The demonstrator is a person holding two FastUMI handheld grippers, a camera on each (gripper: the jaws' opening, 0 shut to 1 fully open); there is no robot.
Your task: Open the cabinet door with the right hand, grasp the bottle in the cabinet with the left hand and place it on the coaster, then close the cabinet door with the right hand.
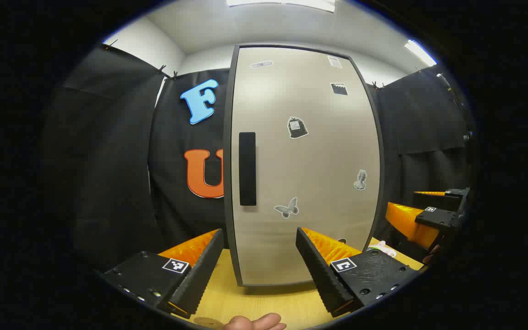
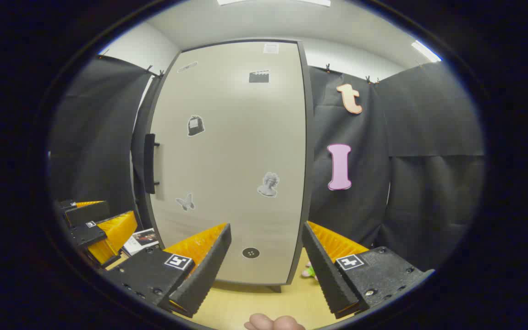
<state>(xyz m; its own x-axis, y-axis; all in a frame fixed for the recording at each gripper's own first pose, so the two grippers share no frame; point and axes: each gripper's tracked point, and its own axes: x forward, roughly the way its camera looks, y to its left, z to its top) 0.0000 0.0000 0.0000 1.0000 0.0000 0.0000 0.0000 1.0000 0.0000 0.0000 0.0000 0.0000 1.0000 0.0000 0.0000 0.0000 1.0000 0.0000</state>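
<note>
We face the closed cabinet door (image 2: pixel 229 160), which fills the middle of the right gripper view: a stiff, flat panel that we judge will swing lightly on hinges at its right edge. Its dark vertical handle (image 2: pixel 149 162), mid-left of that frame, is the place to take hold. The bottle is presumably behind the door. The right gripper (image 2: pixel 266 261) and the left gripper (image 1: pixel 259 266) both gape wide, holding nothing.
</note>
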